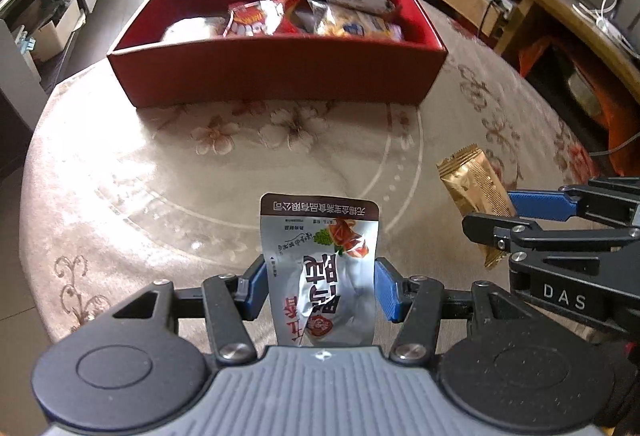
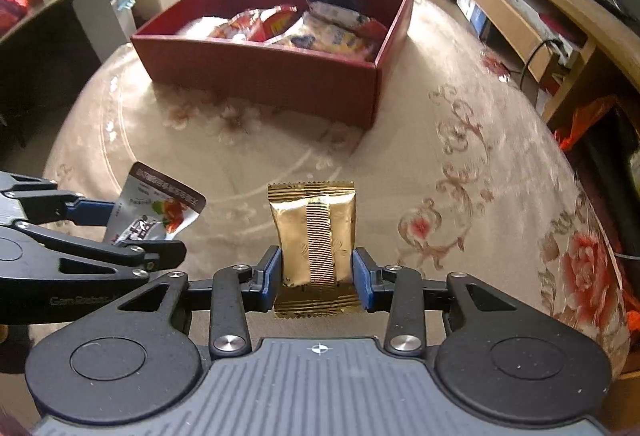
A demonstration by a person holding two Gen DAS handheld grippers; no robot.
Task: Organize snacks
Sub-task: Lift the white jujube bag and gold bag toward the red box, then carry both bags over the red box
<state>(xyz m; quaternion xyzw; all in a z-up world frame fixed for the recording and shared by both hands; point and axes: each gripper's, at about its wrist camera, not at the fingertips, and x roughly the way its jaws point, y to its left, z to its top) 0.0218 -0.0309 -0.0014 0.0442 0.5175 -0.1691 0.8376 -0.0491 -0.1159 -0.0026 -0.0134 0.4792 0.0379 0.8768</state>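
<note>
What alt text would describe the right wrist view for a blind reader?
The right gripper holds a gold snack packet above a floral tablecloth. Ahead stands a red box with snacks inside; at left, the left gripper holds a silver pouch.

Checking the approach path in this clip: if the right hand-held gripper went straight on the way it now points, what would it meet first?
Probably the near wall of the red box. The right hand-held gripper, shut on a gold snack packet, faces it across bare floral tablecloth. Depth is unclear; held high enough, it might clear the rim.
</note>
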